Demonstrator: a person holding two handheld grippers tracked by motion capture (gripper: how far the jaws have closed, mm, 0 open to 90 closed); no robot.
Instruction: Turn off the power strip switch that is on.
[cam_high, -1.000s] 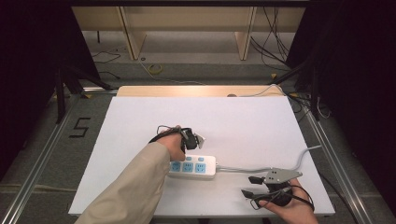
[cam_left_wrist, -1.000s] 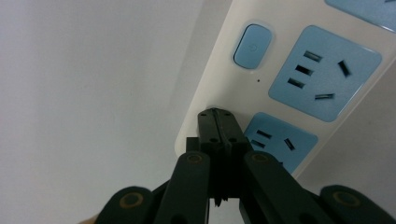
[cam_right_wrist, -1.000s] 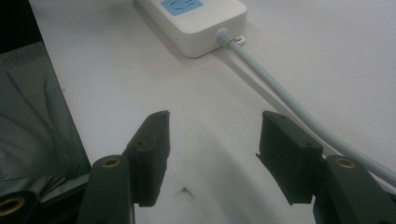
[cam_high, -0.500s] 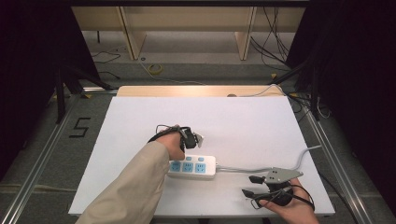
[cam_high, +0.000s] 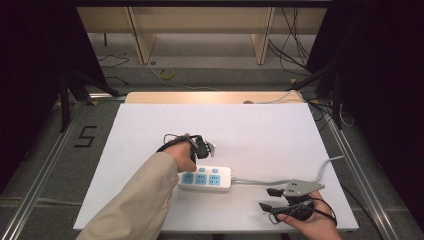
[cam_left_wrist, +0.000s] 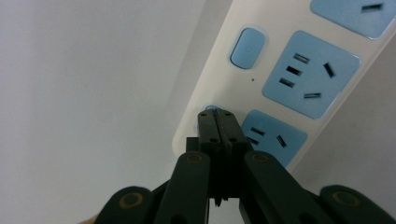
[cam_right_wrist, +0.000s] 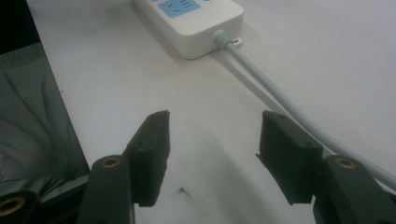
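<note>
At the near edge of the white-topped desk (cam_high: 260, 125), the right gripper (cam_high: 266, 198) lay low in the person's right hand (cam_high: 310, 226), its two black jaws spread wide and holding nothing, pointing leftward along the desk surface. In the right gripper view those jaws stood well apart over bare white desk, with the pale grey round power cord (cam_right_wrist: 285, 107) passing just beside the right-hand jaw and running up into the end of the strip. Farther in, near the middle of the desk, lay the white rectangular plastic power strip with light blue socket faces (cam_high: 205, 178), flat and lengthwise across the desk, its cord trailing off to the right. The left gripper (cam_left_wrist: 217, 115), held by the person's left hand (cam_high: 181, 151) at the end of a beige sleeve (cam_high: 131, 205), came down onto the strip's left end; its jaws were pressed together, tips closed with nothing between them, resting on a small light blue rounded button (cam_left_wrist: 210, 108) at that end. A second blue button (cam_left_wrist: 247, 47) sat beyond it beside the next socket.
</note>
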